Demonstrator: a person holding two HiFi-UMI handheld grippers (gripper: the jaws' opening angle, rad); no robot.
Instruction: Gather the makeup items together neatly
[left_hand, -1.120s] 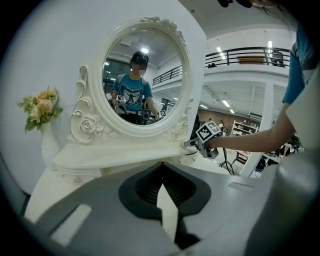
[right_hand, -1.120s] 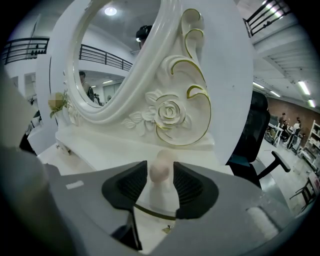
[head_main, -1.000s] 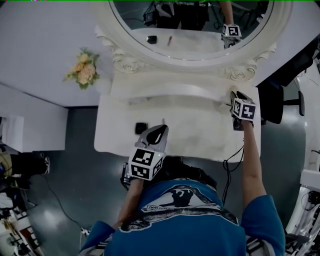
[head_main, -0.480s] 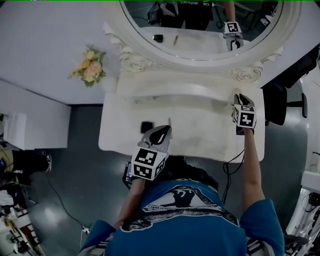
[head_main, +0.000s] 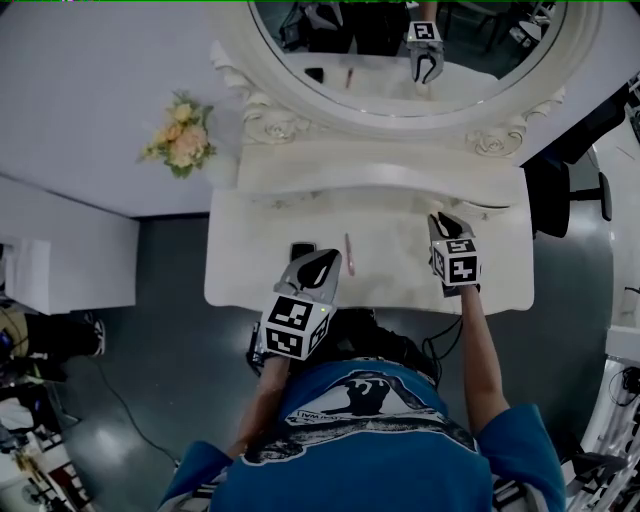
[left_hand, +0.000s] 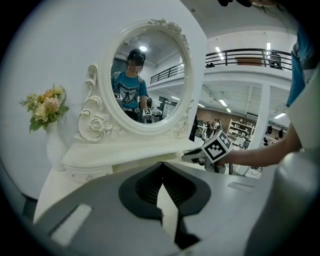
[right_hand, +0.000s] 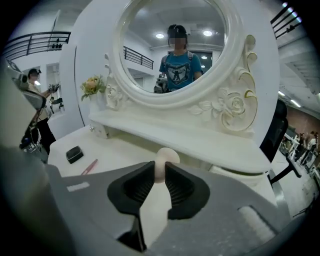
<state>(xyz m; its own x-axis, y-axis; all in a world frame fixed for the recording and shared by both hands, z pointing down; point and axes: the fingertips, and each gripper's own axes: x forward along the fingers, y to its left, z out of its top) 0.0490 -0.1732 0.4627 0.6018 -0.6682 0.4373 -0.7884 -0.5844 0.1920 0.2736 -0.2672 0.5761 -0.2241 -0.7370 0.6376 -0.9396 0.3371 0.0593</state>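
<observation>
Right gripper (head_main: 443, 218): jaws just clamped onto cream sponge (right_hand: 164, 156), undelivered. Left gripper (head_main: 322, 256): jaws together, empty. Compact (head_main: 302, 250) and pencil (head_main: 349, 247) lie just ahead, 2 ungrouped.

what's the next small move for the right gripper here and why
Probably carry its load left and set it down beside the black compact and pink pencil. The right gripper, whose jaws have just been closing, pinches a pale round item, while those two already lie close together on the vanity top's left part.
</observation>
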